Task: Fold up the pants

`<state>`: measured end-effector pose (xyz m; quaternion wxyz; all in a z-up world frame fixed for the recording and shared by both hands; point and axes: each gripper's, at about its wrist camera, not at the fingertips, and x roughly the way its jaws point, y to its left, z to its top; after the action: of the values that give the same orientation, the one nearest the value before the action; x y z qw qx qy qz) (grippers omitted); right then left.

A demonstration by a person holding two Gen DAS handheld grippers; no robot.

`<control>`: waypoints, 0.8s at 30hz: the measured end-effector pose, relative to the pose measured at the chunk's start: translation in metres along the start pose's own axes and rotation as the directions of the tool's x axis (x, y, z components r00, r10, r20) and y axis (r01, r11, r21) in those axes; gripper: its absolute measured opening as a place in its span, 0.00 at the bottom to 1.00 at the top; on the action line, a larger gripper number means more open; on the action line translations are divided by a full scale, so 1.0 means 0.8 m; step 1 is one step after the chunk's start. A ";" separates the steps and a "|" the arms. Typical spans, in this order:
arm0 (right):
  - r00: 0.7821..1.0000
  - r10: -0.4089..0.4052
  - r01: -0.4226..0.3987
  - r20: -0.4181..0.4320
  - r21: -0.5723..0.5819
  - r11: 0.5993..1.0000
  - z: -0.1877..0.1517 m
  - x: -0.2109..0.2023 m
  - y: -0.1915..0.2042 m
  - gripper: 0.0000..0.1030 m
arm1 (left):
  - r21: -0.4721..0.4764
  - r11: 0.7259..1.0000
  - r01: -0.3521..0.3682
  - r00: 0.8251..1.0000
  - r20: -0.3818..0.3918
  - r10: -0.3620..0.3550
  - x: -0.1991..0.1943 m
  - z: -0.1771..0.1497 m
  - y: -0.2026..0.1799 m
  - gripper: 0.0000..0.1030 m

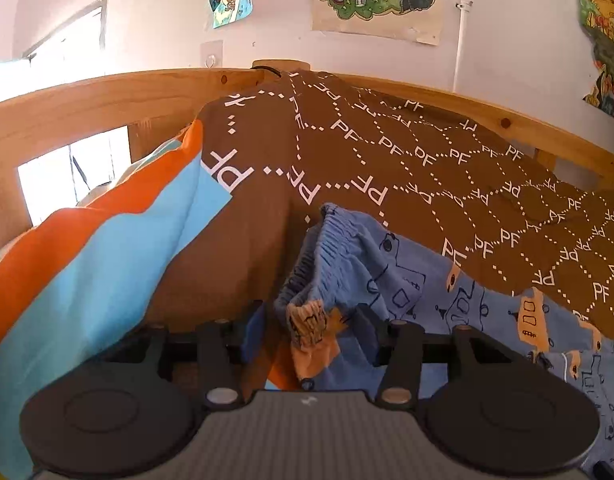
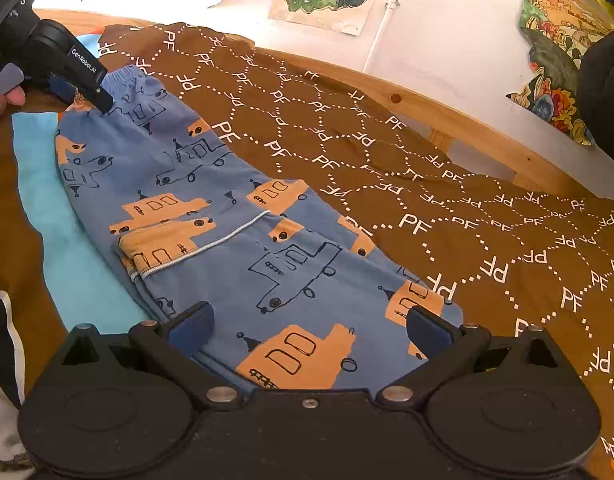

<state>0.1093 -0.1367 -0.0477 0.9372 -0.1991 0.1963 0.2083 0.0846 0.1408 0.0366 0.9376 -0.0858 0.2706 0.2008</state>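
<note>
Blue children's pants [image 2: 235, 240] with orange vehicle prints lie folded lengthwise on a brown bedspread. Their elastic waistband [image 2: 125, 76] is at the far left, the leg ends near me. My left gripper [image 1: 311, 328] holds a bunch of the waistband [image 1: 319, 256] between its fingers and lifts it slightly; it also shows in the right wrist view [image 2: 95, 94] at the waistband. My right gripper [image 2: 307, 324] is open, its blue pads either side of the leg ends, just above the fabric.
The brown bedspread [image 2: 447, 208] with white "PF" print covers the bed. A light blue and orange cloth [image 1: 91, 264] lies at the left. A wooden bed rail [image 1: 119, 96] runs along the back, with posters on the wall above.
</note>
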 end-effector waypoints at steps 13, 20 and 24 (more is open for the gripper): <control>1.000 -0.004 0.004 0.000 -0.005 1.000 -0.001 0.001 0.001 0.99 | 0.016 0.999 -0.030 0.999 0.037 0.029 -0.014 -0.002 -0.007 0.16; 1.000 -0.003 0.003 -0.001 -0.005 1.000 -0.001 0.001 0.001 0.99 | 0.221 0.970 -0.097 0.990 0.125 0.071 -0.027 -0.011 -0.055 0.15; 1.000 -0.004 0.004 0.000 -0.006 1.000 -0.001 0.001 0.001 0.99 | 0.224 0.971 -0.083 0.990 0.133 0.054 -0.033 -0.009 -0.059 0.15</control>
<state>0.1096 -0.1361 -0.0493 0.9370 -0.2025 0.1953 0.2071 0.0812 0.0873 0.0472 0.9489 0.0450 0.2352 0.2056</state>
